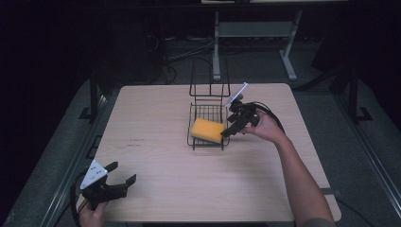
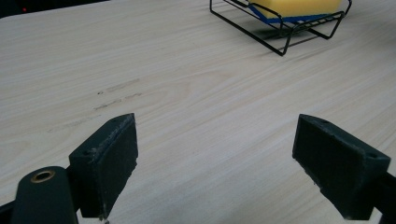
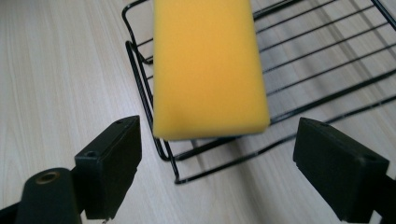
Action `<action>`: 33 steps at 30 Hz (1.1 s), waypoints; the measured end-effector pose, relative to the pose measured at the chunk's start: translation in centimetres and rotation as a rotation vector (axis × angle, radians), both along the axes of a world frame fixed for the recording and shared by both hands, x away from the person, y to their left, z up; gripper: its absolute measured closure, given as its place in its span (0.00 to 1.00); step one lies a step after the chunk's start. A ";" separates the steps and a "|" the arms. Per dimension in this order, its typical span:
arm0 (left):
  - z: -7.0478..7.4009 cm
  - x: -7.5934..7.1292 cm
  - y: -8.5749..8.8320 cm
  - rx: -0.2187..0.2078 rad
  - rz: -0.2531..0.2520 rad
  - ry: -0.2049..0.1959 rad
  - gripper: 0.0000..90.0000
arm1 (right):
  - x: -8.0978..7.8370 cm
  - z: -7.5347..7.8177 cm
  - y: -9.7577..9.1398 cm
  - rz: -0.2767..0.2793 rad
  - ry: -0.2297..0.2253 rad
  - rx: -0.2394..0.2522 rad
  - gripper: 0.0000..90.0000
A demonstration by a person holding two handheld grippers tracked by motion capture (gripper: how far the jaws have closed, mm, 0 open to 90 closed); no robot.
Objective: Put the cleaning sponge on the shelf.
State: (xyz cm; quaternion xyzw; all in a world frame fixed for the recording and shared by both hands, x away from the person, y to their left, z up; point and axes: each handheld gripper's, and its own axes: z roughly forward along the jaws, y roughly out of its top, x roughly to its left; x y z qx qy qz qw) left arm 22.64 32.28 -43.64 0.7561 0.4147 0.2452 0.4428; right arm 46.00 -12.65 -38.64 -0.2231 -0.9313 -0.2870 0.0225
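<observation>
1. Pale wooden table under dim surroundings; right gripper hovers spread, holding nothing.
2. Just ahead between its jaws lies the yellow sponge, long axis pointing away, on the wire rack edge.
3. Left gripper, also spread, sits well apart.

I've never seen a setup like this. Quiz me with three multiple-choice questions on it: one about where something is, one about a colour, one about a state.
1. Where does the sponge lie?
A. in the wire rack
B. on the floor
C. at the table's left edge

2. What colour is the sponge's top?
A. green
B. yellow
C. white

3. How do the jaws of the right gripper stand?
A. clamped on the sponge
C. clamped on the rack
B. open, holding nothing

Answers: 1 A, the sponge rests on the rack's wires. 2 B, the right gripper view shows it yellow. 3 B, both jaws stand apart, clear of the sponge.
</observation>
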 end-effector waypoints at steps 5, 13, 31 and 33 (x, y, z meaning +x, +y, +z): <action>0.0 -0.1 0.1 -0.009 0.005 -0.001 0.15 | -0.8 0.0 -1.2 -0.014 -0.008 -0.006 0.17; 0.0 -0.2 0.0 -0.005 -0.002 -0.002 0.15 | -2.4 -0.3 -2.8 -0.038 -0.015 -0.020 0.17; 0.1 -0.4 -0.1 -0.006 0.001 -0.004 0.15 | -6.1 -1.9 -6.2 -0.082 -0.011 -0.028 0.17; 0.1 -0.4 -0.2 -0.003 -0.003 -0.004 0.15 | -6.5 -2.0 -6.5 -0.081 -0.018 -0.029 0.17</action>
